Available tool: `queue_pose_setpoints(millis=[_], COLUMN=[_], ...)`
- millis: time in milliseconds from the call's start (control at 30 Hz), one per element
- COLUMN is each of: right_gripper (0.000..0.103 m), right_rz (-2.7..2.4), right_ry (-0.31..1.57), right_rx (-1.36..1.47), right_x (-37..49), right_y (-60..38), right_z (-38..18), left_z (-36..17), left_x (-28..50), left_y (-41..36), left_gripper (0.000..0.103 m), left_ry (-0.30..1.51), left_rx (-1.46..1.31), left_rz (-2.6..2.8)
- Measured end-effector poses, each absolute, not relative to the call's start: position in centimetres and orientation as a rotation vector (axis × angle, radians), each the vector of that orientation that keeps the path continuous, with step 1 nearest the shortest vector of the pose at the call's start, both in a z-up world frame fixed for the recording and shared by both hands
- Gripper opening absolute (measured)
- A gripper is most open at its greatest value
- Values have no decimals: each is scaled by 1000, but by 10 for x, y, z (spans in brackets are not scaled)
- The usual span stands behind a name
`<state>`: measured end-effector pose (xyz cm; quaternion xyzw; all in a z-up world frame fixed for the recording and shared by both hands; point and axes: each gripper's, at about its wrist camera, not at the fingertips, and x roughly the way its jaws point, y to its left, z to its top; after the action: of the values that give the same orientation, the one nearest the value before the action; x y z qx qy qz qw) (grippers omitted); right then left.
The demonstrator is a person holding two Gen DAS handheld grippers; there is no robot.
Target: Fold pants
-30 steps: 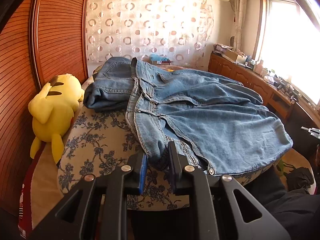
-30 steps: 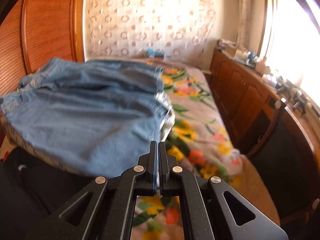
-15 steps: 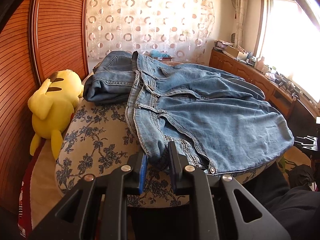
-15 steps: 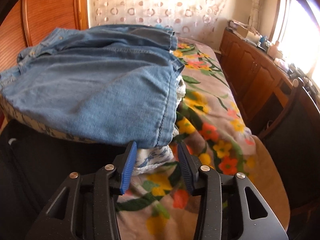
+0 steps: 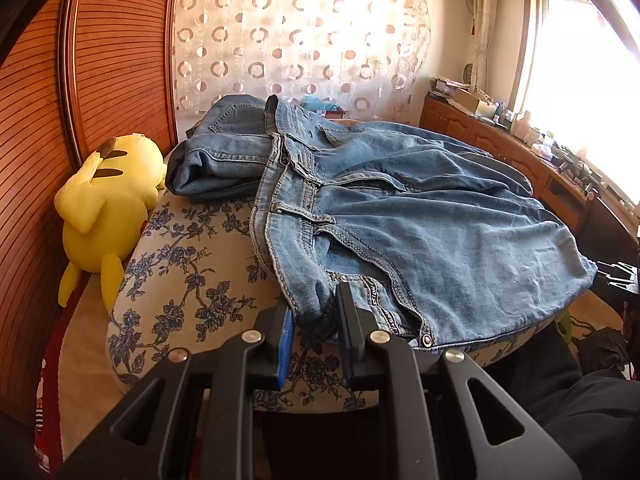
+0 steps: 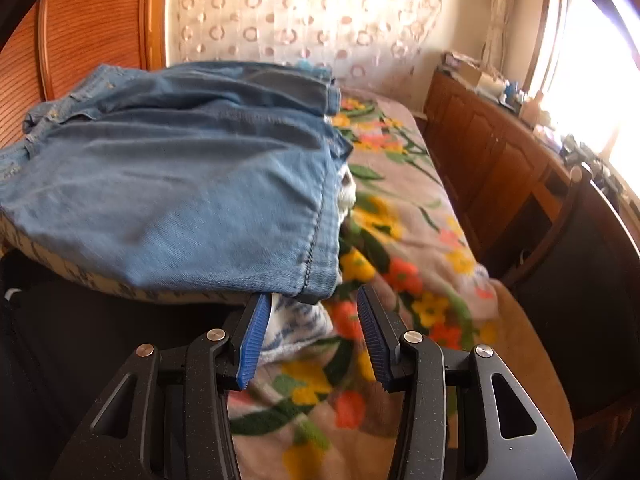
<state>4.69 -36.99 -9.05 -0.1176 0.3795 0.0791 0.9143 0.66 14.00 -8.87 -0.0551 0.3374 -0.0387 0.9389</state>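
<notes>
Light blue jeans (image 5: pixel 420 232) lie spread over a blue-flowered cushion (image 5: pixel 192 272) on the bed, waistband toward the left wrist view. My left gripper (image 5: pixel 316 308) is shut on a bunched fold of the waistband at the near edge. In the right wrist view the same jeans (image 6: pixel 180 200) fill the left half, and their stitched hem corner (image 6: pixel 316 280) hangs just above my right gripper (image 6: pixel 312 298). The right jaws stand apart, with the corner at their tips and neither pad pressing on it.
A darker folded pair of jeans (image 5: pixel 224 152) lies at the back left beside a yellow plush toy (image 5: pixel 108 200). A slatted wooden wall (image 5: pixel 40 120) runs along the left. A floral blanket (image 6: pixel 400 240) covers the bed, with a wooden cabinet (image 6: pixel 492 160) and a dark chair (image 6: pixel 580 260) on the right.
My right gripper went from shut to open and sank closer to the jeans' hem corner. The left gripper kept its hold on the waistband and stayed put.
</notes>
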Motion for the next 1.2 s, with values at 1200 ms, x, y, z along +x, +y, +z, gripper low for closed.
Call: queue_pose_setpoints(millis=[1200], right_gripper=[8], right_rz=[169], right_ry=[476], right_rx=[-296], right_x=[103], right_y=[-353], right_z=[26], left_z=[8], left_x=[64], left_y=[124], left_gripper=[14], left_ry=[419], left_rx=[-59], left_rz=[-75])
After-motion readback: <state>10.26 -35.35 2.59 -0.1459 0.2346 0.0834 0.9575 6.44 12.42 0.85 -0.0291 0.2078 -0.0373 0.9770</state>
